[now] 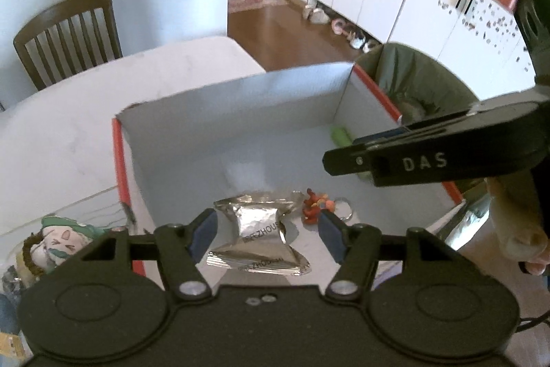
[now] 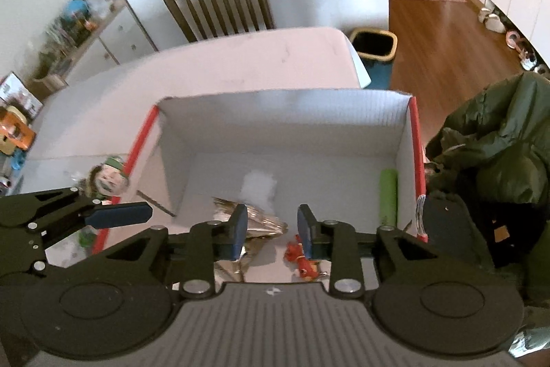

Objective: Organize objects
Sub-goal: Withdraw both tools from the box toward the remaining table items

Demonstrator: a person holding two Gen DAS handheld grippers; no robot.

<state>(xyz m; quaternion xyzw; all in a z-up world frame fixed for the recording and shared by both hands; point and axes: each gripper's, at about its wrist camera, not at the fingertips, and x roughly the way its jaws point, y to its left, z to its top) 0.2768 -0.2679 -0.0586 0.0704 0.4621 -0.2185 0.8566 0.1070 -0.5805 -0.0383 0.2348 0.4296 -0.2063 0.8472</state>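
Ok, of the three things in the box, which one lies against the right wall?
The green tube, lying lengthwise along the right wall. The silver foil packet and the red keychain toy lie nearer the front.

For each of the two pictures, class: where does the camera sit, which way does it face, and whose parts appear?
Left wrist: behind the left claw, looking down into the box; the right claw and a hand show.
Right wrist: behind the right claw, facing the box; the left claw shows.
Shared: box, silver packet, chair.
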